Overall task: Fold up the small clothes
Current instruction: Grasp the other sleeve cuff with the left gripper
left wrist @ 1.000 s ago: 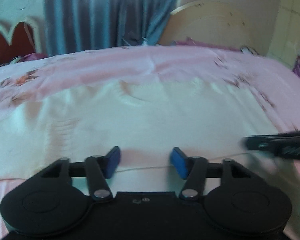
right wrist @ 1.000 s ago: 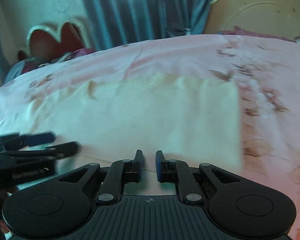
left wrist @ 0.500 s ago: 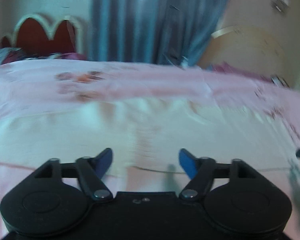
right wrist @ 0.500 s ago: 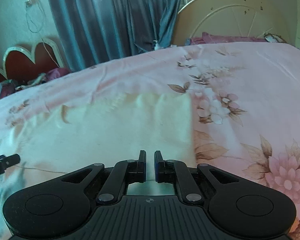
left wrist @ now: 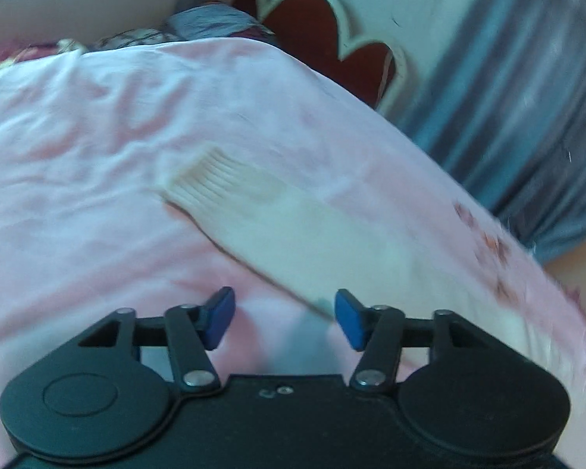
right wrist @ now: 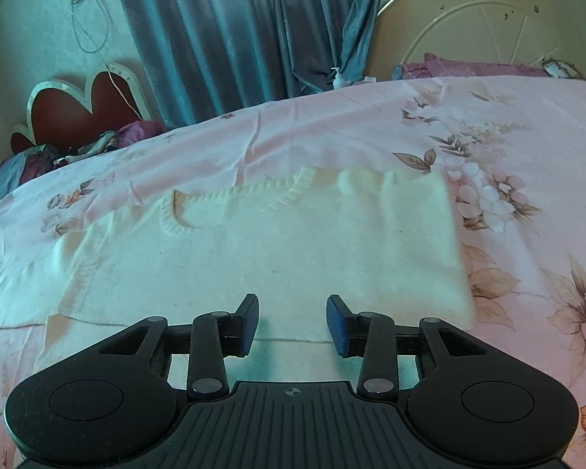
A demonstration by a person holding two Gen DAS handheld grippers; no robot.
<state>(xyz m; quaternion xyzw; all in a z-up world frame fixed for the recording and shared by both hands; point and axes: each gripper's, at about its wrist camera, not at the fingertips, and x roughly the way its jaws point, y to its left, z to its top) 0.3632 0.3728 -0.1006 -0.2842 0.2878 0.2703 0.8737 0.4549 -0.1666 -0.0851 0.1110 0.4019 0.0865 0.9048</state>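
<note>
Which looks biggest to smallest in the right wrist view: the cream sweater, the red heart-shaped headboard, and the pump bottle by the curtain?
1. cream sweater
2. red heart-shaped headboard
3. pump bottle
The sweater lies nearest the camera, which inflates it.

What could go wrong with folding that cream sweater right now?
Both the left gripper and right gripper are open and hold nothing. A pinch could catch the pink bedsheet under the sweater. The left view is blurred, so aiming at the sleeve may miss.

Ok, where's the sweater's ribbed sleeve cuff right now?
In the left wrist view, the ribbed cuff lies on the pink bedsheet, ahead-left of the open left claw.
</note>
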